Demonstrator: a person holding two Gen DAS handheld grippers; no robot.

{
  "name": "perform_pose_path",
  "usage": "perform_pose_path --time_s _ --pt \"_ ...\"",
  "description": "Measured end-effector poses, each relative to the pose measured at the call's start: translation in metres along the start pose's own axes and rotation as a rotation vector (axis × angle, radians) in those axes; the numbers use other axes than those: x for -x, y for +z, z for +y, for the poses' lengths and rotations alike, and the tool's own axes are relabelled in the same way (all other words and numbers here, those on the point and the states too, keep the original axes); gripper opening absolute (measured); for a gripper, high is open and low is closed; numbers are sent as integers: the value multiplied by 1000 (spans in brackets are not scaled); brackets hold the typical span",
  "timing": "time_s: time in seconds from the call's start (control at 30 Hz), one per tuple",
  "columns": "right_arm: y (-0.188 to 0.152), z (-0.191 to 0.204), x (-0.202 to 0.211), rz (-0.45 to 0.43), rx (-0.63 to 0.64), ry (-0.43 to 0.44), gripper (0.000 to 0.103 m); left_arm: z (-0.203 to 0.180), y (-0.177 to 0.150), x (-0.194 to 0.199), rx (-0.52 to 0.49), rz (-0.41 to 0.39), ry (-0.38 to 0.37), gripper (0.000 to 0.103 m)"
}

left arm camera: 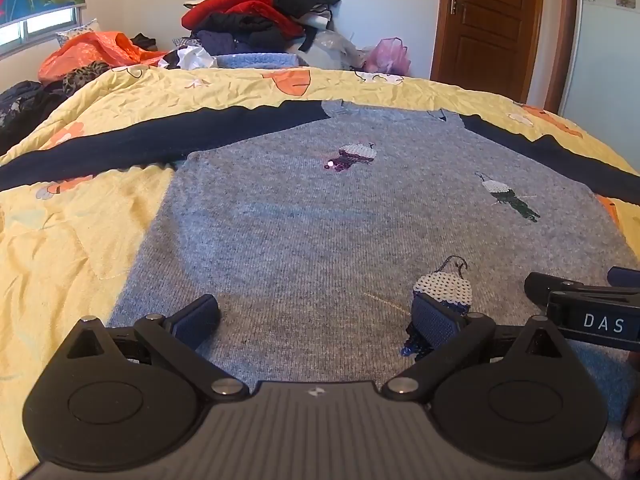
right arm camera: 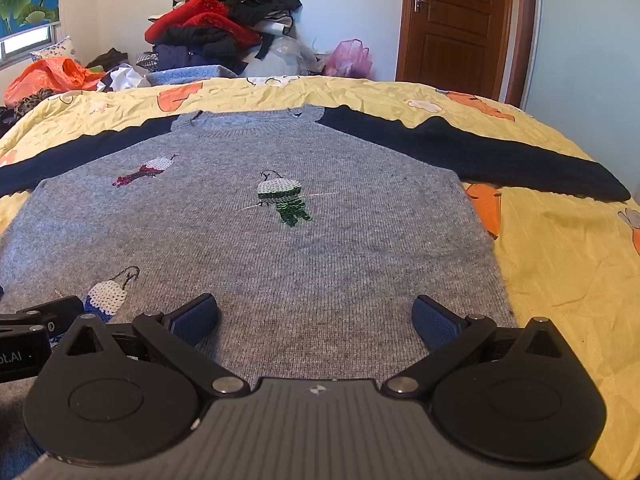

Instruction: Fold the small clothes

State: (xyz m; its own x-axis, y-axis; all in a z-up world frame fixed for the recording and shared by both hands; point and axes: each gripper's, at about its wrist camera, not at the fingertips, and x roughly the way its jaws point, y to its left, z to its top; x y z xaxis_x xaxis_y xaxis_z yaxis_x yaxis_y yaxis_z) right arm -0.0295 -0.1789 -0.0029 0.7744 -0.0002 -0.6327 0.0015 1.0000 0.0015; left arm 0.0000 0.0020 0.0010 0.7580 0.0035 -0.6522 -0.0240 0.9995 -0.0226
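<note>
Sweater point(right arm camera: 280, 264), grey with navy sleeves, lies flat and face up on the bed's yellow quilt point(right arm camera: 560, 264), sleeves spread out to both sides. Sequin birds dot its front: a maroon one point(right arm camera: 146, 171) at left, a green one point(right arm camera: 286, 200) in the middle. Left hand-held gripper point(left arm camera: 316, 320) hovers over the hem, jaws spread wide, nothing between them. Right hand-held gripper point(right arm camera: 316, 316) sits just beside it, likewise released above the hem. A clothes pile point(right arm camera: 224, 20) rises behind the bed.
</note>
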Motion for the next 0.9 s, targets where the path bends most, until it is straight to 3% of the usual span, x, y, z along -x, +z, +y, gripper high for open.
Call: perform_pose_path --time_s 0.9 --pt "0 0 -1 -2 0 0 103 0 -1 -1 2 -2 2 103"
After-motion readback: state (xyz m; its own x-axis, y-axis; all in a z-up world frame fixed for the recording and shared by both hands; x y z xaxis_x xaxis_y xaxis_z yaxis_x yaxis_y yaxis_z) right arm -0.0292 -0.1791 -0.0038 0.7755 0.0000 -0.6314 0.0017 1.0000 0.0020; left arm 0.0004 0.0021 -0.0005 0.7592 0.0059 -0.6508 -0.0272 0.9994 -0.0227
